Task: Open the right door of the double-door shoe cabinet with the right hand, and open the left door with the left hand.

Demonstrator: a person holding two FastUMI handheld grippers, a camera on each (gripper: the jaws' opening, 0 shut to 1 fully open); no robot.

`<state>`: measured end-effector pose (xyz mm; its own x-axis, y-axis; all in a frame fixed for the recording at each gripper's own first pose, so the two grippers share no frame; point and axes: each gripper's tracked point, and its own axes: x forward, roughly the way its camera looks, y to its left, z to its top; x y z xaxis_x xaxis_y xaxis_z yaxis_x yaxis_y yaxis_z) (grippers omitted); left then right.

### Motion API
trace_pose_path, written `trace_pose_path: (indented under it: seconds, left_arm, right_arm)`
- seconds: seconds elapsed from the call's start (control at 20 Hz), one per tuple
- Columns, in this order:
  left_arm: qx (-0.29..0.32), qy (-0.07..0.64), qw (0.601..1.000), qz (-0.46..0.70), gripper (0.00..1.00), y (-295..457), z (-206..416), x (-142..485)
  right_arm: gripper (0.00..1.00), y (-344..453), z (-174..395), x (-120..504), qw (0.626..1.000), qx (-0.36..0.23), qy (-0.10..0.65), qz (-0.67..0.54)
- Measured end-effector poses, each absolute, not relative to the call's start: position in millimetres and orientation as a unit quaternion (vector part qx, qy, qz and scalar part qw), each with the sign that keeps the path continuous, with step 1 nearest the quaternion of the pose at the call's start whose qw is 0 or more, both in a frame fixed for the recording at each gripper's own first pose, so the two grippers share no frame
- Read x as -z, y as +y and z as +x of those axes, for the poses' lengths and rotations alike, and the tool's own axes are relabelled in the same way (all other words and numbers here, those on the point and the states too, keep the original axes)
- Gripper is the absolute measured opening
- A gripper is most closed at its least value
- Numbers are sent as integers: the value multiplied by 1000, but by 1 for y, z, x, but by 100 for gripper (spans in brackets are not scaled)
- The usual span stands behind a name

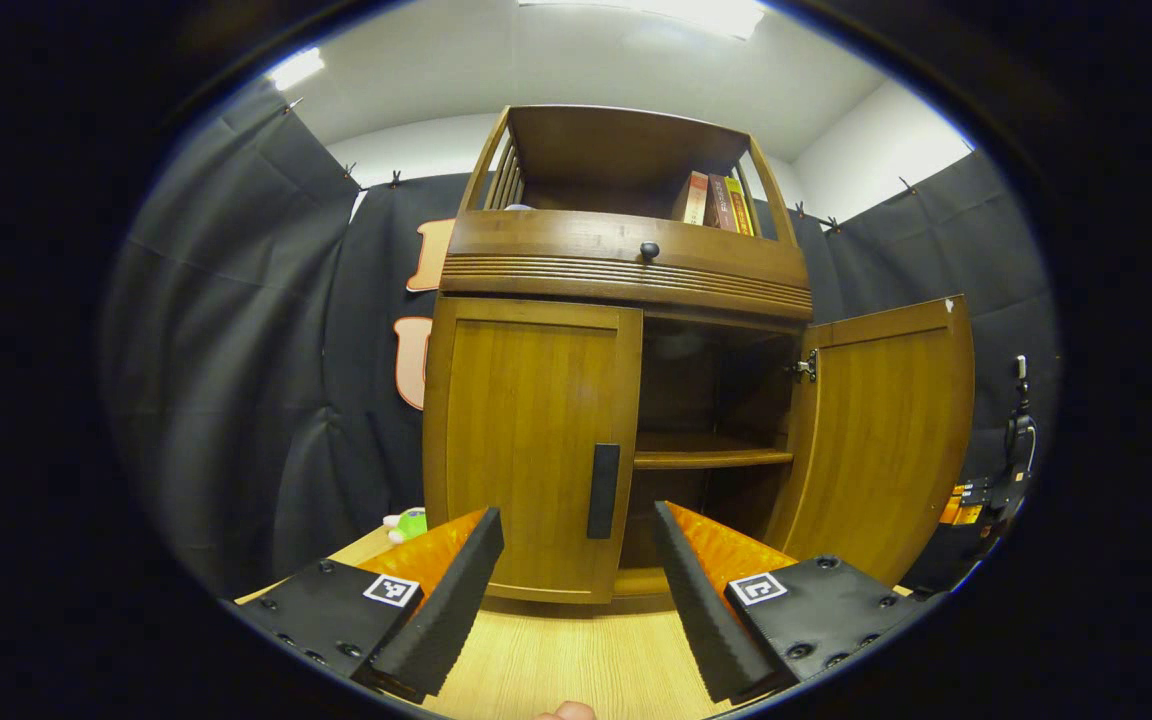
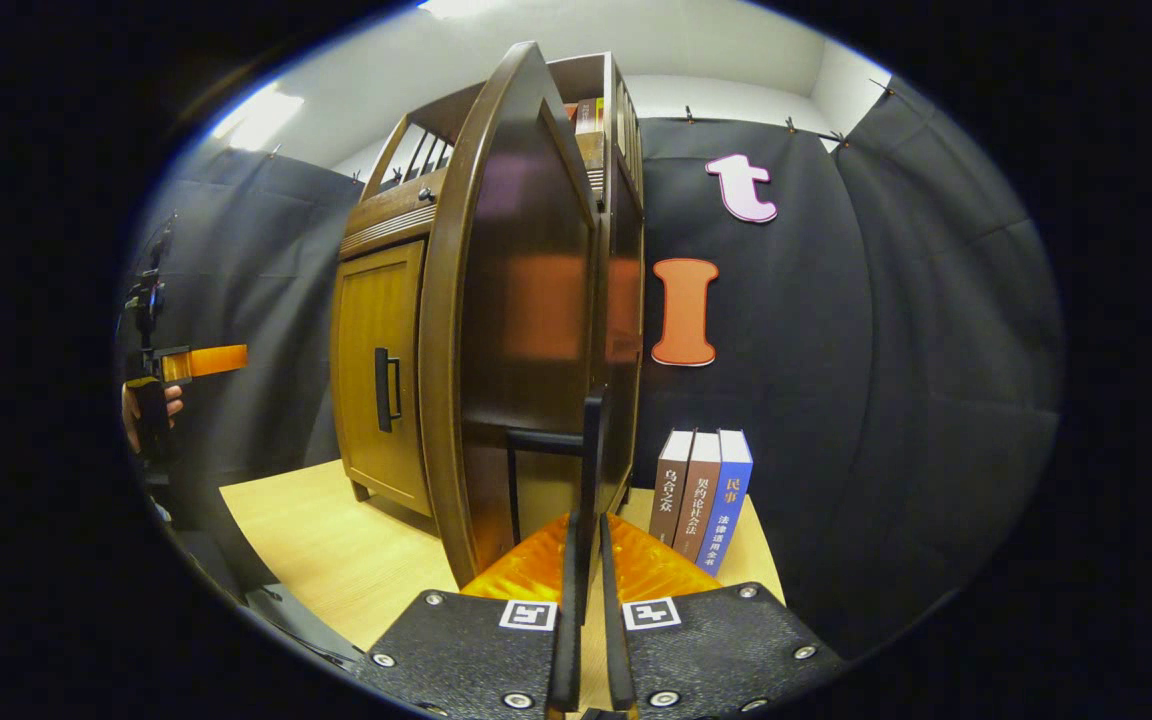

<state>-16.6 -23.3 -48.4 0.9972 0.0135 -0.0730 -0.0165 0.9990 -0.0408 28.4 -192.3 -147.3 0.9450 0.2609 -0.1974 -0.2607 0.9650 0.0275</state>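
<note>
The shoe cabinet (image 1: 626, 270) stands upright on the light wooden table (image 1: 576, 660), at its far side against the black cloth wall, and its long axis goes up and down. In the left gripper view its front faces the camera: an open top shelf with some books (image 1: 714, 202) at the right, then a drawer with a small dark knob (image 1: 649, 250), then the two doors. The right door (image 1: 886, 440) is swung out to the right on its hinge, and the dark inside with one shelf board (image 1: 711, 456) can be seen. The left door (image 1: 526, 450) is closed and flat with the front; its black handle (image 1: 603, 490) is a vertical bar near the inner edge of this door. The left tool (image 1: 576, 570) is open, with the fingers well apart, it points at the lower part of the left door and the handle shows between the fingers, farther away, not touched. In the right gripper view the right tool (image 2: 588, 590) is closed on the right door handle (image 2: 591, 470), a vertical black bar, with both fingers pressing on it, and the edge of the right door points toward the camera. Three books (image 2: 701, 495) stand upright on the table just right of the cabinet. At the far left of this view a hand (image 2: 141, 405) holds the left tool. A small green toy (image 1: 408, 522) lies on the table left of the cabinet.
</note>
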Motion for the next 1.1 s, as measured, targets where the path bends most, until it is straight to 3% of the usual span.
trace_pose_path:
  seconds: [0.05,0.1,0.2,0.25,0.55,1.1]
  left_arm:
    - [-6,32,999,-21,95,-26,-16,46]
    - [-5,29,999,-23,95,-28,-16,44]
    - [-1,30,999,-27,97,-33,-15,46]
    - [3,32,999,-27,99,-36,-15,47]
    - [13,44,999,-24,95,-43,-10,55]
    - [3,33,999,-29,95,-35,-12,49]
  right_arm:
    - [11,-194,25,154,986,-128,109,-2]
    - [21,-196,17,166,985,-120,124,-16]
    - [21,-195,10,156,990,-98,101,-19]
    - [12,-198,4,159,991,-85,105,-13]
    - [11,-201,-34,139,996,-28,89,-9]
    - [10,-94,-32,66,996,-63,49,41]
